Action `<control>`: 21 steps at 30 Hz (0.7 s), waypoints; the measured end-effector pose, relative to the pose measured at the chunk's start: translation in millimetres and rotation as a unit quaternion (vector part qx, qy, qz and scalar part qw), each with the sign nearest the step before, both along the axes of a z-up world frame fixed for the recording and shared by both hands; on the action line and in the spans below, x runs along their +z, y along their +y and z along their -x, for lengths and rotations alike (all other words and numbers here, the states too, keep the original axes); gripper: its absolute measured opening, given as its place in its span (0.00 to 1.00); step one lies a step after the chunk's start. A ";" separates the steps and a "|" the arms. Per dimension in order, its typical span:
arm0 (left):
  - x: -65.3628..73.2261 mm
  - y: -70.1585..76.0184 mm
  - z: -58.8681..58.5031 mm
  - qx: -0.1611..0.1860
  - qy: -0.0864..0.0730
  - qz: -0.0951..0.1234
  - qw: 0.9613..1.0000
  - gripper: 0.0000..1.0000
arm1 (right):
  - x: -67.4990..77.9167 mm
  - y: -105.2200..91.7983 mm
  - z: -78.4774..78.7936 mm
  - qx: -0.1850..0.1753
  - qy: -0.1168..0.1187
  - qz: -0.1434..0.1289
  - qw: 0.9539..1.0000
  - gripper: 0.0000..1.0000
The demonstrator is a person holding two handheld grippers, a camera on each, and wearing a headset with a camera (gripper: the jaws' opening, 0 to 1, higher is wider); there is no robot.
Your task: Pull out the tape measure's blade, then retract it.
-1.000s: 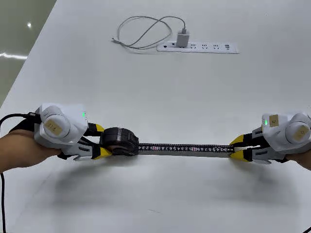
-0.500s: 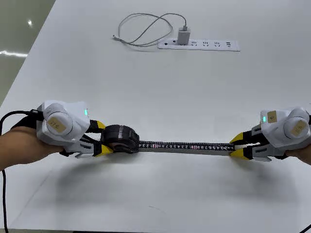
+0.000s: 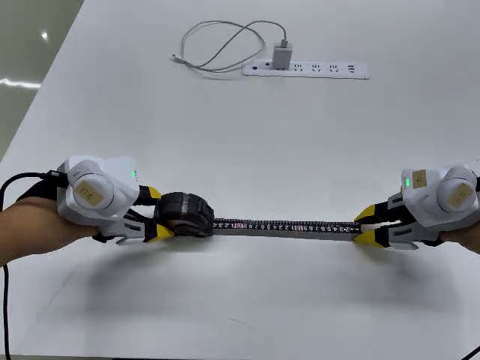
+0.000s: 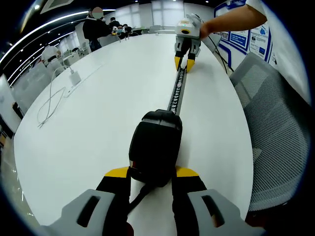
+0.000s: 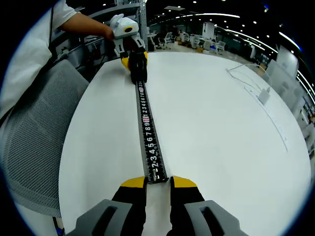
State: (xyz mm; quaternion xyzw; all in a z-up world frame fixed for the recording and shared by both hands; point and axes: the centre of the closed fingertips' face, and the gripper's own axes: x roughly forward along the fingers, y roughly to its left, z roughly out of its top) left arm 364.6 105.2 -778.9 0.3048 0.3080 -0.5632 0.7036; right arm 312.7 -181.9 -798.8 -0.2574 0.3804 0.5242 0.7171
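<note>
- My left gripper [image 3: 157, 214] is clamped on the tape case [image 3: 185, 215]; its yellow tips press the black body from both sides.
- In the left gripper view the case sits between the jaws, its mouth pointing away from me.
- The case is near the front left of the table [image 3: 240, 142], close to the edge on my side.
- The blade [image 3: 285, 225] is pulled out and runs straight from the case across to my right gripper [image 3: 365, 226].
- The right gripper's jaws are narrow and pinch the blade's free end between the yellow tips. In the right gripper view the low numbers on the blade sit just ahead of those tips.
- The blade lies low over the table; I cannot tell whether it touches the surface.
- At the far side of the table lies a white power strip [image 3: 315, 71] with a charger [image 3: 282, 57] plugged in. Its cable [image 3: 217, 49] loops off to the left, well apart from the tape.
- A mesh chair [image 4: 275, 123] stands at the table's near edge.
</note>
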 end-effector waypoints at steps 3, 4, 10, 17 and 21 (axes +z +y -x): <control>0.2 -0.3 -0.9 0.002 0.000 0.002 1.000 0.30 | 0.5 -2.4 1.8 -0.006 0.004 -0.001 1.000 0.17; 1.0 -1.1 -1.2 0.002 0.000 0.004 1.000 0.30 | 0.5 -3.3 1.8 -0.008 0.003 -0.001 1.000 0.17; 1.6 -2.4 -2.0 0.003 -0.001 0.006 1.000 0.31 | 2.0 -3.1 3.0 -0.013 0.002 -0.005 1.000 0.18; 8.8 -1.1 -0.1 0.016 -0.002 0.019 1.000 0.37 | 13.6 1.9 0.9 -0.049 -0.001 -0.030 0.998 0.23; 14.0 1.8 0.6 0.038 0.002 0.033 0.999 0.41 | 18.8 4.2 2.7 -0.062 -0.005 -0.036 0.997 0.29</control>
